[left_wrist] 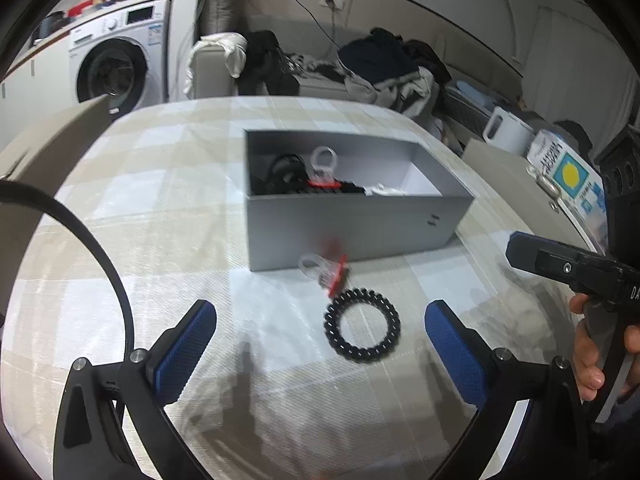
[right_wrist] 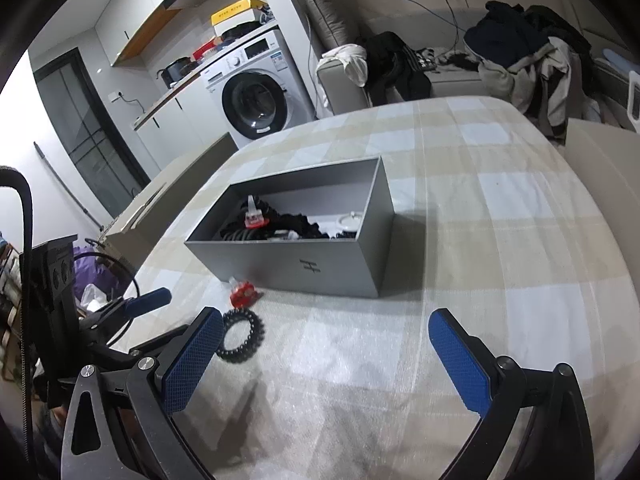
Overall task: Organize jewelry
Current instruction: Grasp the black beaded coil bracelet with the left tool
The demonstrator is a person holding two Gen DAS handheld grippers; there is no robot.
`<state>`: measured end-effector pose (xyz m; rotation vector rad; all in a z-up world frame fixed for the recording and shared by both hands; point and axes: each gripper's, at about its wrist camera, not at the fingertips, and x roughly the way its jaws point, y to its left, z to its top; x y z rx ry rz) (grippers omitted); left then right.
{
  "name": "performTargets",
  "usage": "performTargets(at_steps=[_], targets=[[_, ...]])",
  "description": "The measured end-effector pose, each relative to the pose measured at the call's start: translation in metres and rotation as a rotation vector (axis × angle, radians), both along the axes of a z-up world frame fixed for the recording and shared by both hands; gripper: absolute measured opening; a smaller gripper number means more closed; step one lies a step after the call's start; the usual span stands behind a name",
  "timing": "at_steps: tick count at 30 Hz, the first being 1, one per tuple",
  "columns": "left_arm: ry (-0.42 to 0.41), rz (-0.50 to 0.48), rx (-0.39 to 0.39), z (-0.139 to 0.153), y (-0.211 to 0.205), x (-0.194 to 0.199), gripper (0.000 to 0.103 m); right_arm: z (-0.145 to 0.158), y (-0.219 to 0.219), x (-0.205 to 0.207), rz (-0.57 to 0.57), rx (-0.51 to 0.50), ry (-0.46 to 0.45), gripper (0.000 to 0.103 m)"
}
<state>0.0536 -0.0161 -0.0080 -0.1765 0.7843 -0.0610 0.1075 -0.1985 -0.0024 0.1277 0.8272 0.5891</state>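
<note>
A grey open box (left_wrist: 348, 228) (right_wrist: 320, 264) stands on the checked tablecloth and holds black jewelry, a clear-and-red ring piece (left_wrist: 322, 168) (right_wrist: 253, 216) and white bits. In front of it lie a second clear-and-red ring piece (left_wrist: 326, 274) (right_wrist: 242, 294) and a black beaded bracelet (left_wrist: 362, 328) (right_wrist: 242, 338). My left gripper (left_wrist: 320, 344) is open and empty, just short of the bracelet. My right gripper (right_wrist: 326, 356) is open and empty; the bracelet lies by its left finger (right_wrist: 192, 360). The right gripper also shows at the right edge of the left wrist view (left_wrist: 560, 268).
The tablecloth (right_wrist: 500, 240) covers the table. A white mug (left_wrist: 506, 130) and a lemon-print pack (left_wrist: 568, 168) sit at the right. A sofa with piled clothes (right_wrist: 520, 48) and a washing machine (right_wrist: 256, 96) stand behind.
</note>
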Motion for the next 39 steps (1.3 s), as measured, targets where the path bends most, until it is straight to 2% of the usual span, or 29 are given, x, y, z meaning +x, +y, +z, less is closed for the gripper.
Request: performTargets(at_steps=[2, 9, 13, 15, 17, 26, 29, 31, 32, 33, 36, 39], targets=[[0.005, -0.005, 0.012, -0.002, -0.002, 0.000, 0.100, -0.003, -0.001, 0.000, -0.002, -0.003, 0.008, 0.103], [0.035, -0.006, 0.024, -0.008, -0.002, 0.003, 0.069, -0.006, -0.002, 0.001, 0.004, 0.005, 0.031, 0.103], [0.045, -0.012, 0.024, -0.011, -0.002, 0.005, 0.057, -0.008, -0.001, 0.001, 0.014, 0.014, 0.039, 0.103], [0.060, -0.019, 0.019, -0.013, -0.003, 0.007, 0.042, -0.010, 0.000, 0.001, 0.018, 0.014, 0.047, 0.103], [0.080, -0.023, 0.022, -0.015, -0.004, 0.009, 0.037, -0.011, 0.001, 0.000, 0.020, 0.014, 0.054, 0.103], [0.087, -0.029, 0.063, -0.015, -0.010, 0.009, 0.034, -0.011, 0.002, 0.001, 0.024, 0.024, 0.059, 0.103], [0.090, -0.028, 0.086, -0.015, -0.013, 0.009, 0.020, -0.012, 0.004, 0.000, 0.028, 0.021, 0.062, 0.103], [0.090, -0.040, 0.095, -0.015, -0.015, 0.009, 0.016, -0.012, 0.005, 0.000, 0.029, 0.018, 0.062, 0.103], [0.089, -0.049, 0.096, -0.015, -0.017, 0.009, 0.007, -0.013, 0.005, 0.000, 0.030, 0.013, 0.061, 0.103], [0.085, -0.063, 0.088, -0.015, -0.017, 0.009, 0.005, -0.013, 0.006, 0.000, 0.029, 0.009, 0.060, 0.103], [0.072, -0.070, 0.089, -0.014, -0.018, 0.006, 0.005, -0.015, 0.007, 0.000, 0.029, 0.004, 0.067, 0.103], [0.050, -0.066, 0.055, -0.009, -0.012, 0.001, 0.005, -0.016, 0.008, -0.001, 0.029, 0.000, 0.068, 0.103]])
